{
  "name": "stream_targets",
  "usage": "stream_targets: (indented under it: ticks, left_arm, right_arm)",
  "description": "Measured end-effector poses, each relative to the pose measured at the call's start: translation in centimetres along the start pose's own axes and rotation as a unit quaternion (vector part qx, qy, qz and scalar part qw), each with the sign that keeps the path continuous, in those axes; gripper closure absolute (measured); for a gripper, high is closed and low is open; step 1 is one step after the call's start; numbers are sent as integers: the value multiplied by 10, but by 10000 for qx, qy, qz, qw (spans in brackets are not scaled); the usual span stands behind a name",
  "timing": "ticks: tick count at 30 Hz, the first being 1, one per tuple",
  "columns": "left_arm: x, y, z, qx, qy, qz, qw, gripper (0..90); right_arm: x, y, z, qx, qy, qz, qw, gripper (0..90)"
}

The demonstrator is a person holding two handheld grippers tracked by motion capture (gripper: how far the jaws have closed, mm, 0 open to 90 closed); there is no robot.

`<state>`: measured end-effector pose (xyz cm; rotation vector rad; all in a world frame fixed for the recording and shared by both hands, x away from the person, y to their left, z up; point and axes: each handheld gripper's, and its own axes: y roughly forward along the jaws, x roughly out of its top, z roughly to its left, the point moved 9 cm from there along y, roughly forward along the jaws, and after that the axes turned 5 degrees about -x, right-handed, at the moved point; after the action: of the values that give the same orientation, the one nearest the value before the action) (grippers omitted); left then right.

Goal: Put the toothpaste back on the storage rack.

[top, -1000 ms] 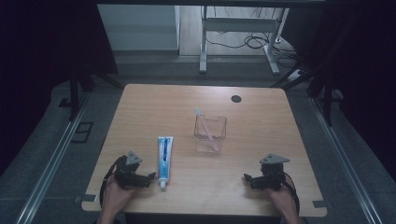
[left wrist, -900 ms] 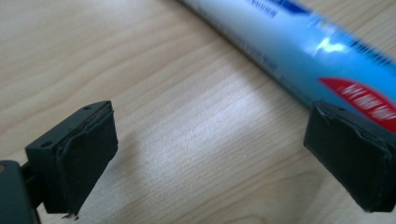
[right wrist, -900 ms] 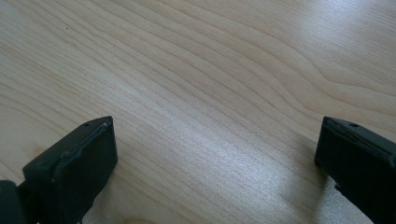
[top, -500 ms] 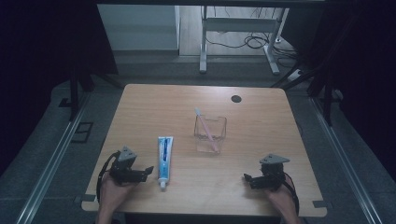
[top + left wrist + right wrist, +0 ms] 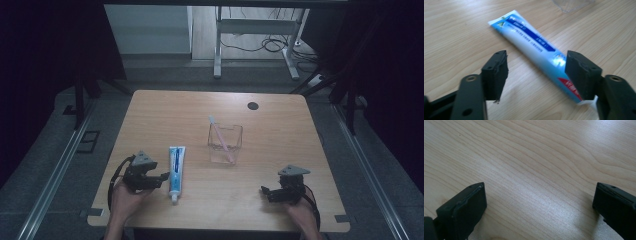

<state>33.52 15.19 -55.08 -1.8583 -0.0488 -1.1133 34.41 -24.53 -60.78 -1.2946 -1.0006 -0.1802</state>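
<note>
Left tool (image 5: 159, 178) gapes wide at lower left, beside the toothpaste tube (image 5: 176, 167); right tool (image 5: 266, 191) spread wide, holding nothing

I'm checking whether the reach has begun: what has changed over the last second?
The left gripper has turned toward the toothpaste tube and edged closer; its jaws stand open, one on either side of the tube's cap end, gripping nothing yet. The tube, the clear cup with the pink toothbrush and the right gripper, open over bare table, stayed put.
</note>
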Motion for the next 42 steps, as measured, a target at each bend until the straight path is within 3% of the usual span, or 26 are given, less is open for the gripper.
stream_targets:
  ticks: [9,18,30,38,42]
  left_arm:
    - [13,12,-16,-286,174,203,9992,601]
    - [18,25,-33,-644,261,366,9969,736]
    - [10,48,-48,-715,357,760,9939,772]
    - [2,51,-48,-655,462,953,9922,791]
    - [1,50,-47,-724,350,908,9926,806]
  right_arm:
    - [0,0,0,-1,6,-1,10000,0]
    - [0,0,0,-4,-3,8,10000,0]
    - [0,0,0,2,-5,0,10000,0]
    - [0,0,0,-1,-2,-1,10000,0]
    - [0,0,0,0,1,1,10000,0]
